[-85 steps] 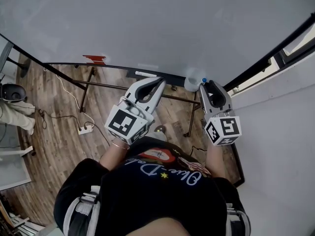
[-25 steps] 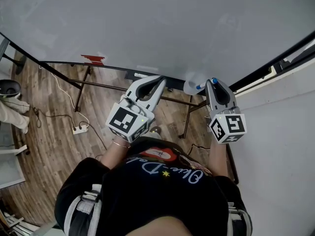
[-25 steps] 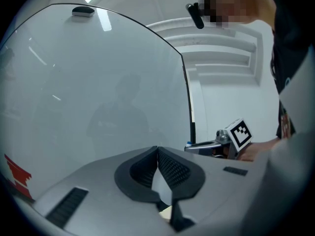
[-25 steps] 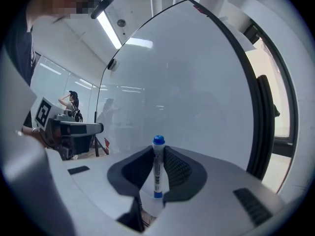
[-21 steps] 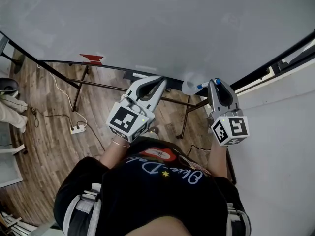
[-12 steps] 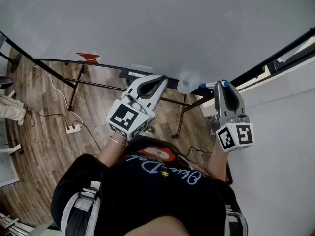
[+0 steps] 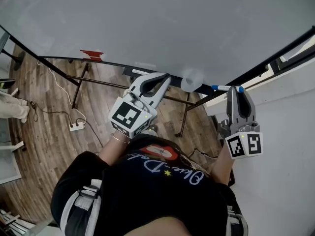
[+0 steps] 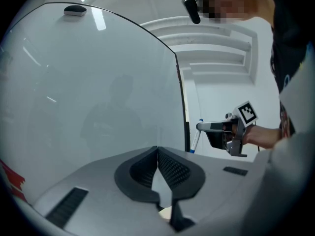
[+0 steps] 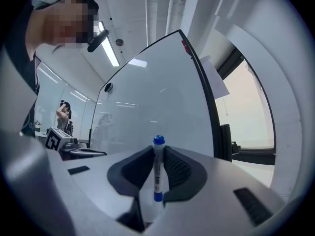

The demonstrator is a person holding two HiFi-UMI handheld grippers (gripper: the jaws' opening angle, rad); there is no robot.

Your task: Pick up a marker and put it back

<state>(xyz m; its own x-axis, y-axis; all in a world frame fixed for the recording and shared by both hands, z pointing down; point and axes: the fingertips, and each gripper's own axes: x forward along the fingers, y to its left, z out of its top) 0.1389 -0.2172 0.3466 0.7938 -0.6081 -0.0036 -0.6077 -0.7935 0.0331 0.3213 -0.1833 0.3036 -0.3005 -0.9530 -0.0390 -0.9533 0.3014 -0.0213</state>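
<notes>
A white marker with a blue cap [image 9: 157, 177] stands upright between the pads of my right gripper [image 9: 158, 152], which is shut on it. In the head view the marker [image 7: 224, 88] lies crosswise at the tips of the right gripper [image 7: 235, 90], beyond the right edge of the whiteboard [image 7: 147, 23]. The left gripper view shows the same marker [image 8: 195, 137] hanging from the right gripper [image 8: 203, 127]. My left gripper [image 7: 164, 77] is shut with nothing in it, level in front of the board's tray [image 7: 113, 64]; its tips [image 8: 157, 150] meet.
On the tray lie a red eraser [image 7: 92, 54] and another white marker [image 7: 140, 72]. A white cup-like holder [image 7: 192, 79] sits at the tray's right end. The board's metal legs [image 7: 78, 90] stand on the wood floor, with a power strip [image 7: 75, 127]. A white wall [image 7: 285, 102] is at right.
My right gripper has carried the marker up and to the right, away from the cup-like holder and past the board's right edge. The left gripper has hardly moved.
</notes>
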